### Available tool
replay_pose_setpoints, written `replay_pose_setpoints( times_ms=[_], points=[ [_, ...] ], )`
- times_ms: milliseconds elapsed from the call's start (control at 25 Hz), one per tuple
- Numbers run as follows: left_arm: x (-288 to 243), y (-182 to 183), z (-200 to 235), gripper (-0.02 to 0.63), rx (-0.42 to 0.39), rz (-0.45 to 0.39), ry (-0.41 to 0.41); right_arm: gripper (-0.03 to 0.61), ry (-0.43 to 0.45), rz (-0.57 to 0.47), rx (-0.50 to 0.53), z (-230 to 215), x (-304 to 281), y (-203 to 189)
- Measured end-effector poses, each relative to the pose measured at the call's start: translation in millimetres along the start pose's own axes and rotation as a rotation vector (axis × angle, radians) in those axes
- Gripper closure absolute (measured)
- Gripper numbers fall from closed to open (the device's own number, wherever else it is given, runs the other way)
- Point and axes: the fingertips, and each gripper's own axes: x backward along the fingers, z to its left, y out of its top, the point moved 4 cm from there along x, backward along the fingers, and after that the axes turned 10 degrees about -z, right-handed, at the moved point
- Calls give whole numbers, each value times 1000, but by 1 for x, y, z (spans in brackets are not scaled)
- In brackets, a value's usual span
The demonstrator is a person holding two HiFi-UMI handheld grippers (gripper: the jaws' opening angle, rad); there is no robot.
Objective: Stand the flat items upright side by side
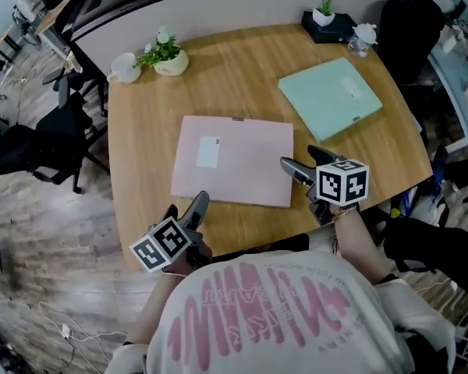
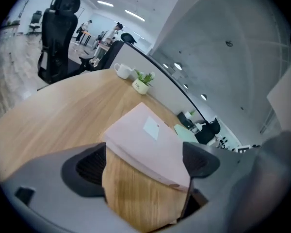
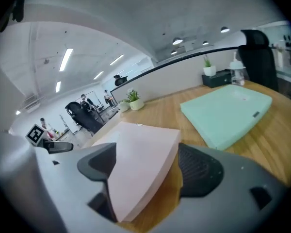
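- At the near edge of the table, seen from the head view, the right gripper covers the near right corner of the pink flat item. The left gripper sits at the item's near left corner.
- Print on the pink item's white label is too small to read. The pale object at the table's far right is hard to identify.
- The left gripper view shows its jaws spread wide around a corner of the pink item, with neither pad closed against it.
- The right gripper view shows the same: jaws wide, a pink corner between them, nothing gripped.
- 1 white pot holds a leafy plant. A smaller potted plant stands on a dark box. What the white cup holds cannot be seen.
- 2 flat items lie flat and apart: the pink one at the table's centre and the mint-green flat item toward the far right.
- Also counted: 2 grippers, 2 plants, 1 cup.
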Motion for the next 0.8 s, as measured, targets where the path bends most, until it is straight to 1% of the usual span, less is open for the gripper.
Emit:
replay_pose_setpoints(
  times_ms=[120, 200, 240, 280, 360, 440, 480, 560, 720, 800],
  points=[
    [2, -15, -2, 127, 105, 8, 60, 189, 83, 44, 27, -10, -24, 19],
    [3, -26, -5, 101, 175, -3, 116, 188, 157, 95, 54, -10, -40, 29],
    [2, -32, -8, 95, 216, -14, 139, 189, 196, 127, 84, -9, -48, 33],
    [1, -37, -12, 89, 264, -29, 155, 188, 232, 158, 121, -8, -55, 37],
    [-4, -46, -20, 86, 386, -69, 172, 189, 303, 217, 197, -7, -70, 44],
    [-10, -55, -30, 83, 508, -109, 179, 187, 378, 279, 250, -4, -83, 46],
    [-12, -60, -35, 78, 550, -127, 186, 187, 412, 313, 270, -3, -89, 45],
    [-16, -68, -42, 78, 588, -156, 212, 187, 467, 380, 310, -2, -102, 43],
    [-31, -77, -50, 80, 568, -167, 270, 187, 534, 494, 362, -3, -123, 35],
    [-39, -81, -51, 83, 591, -183, 298, 181, 557, 547, 385, -4, -133, 29]
  ],
)
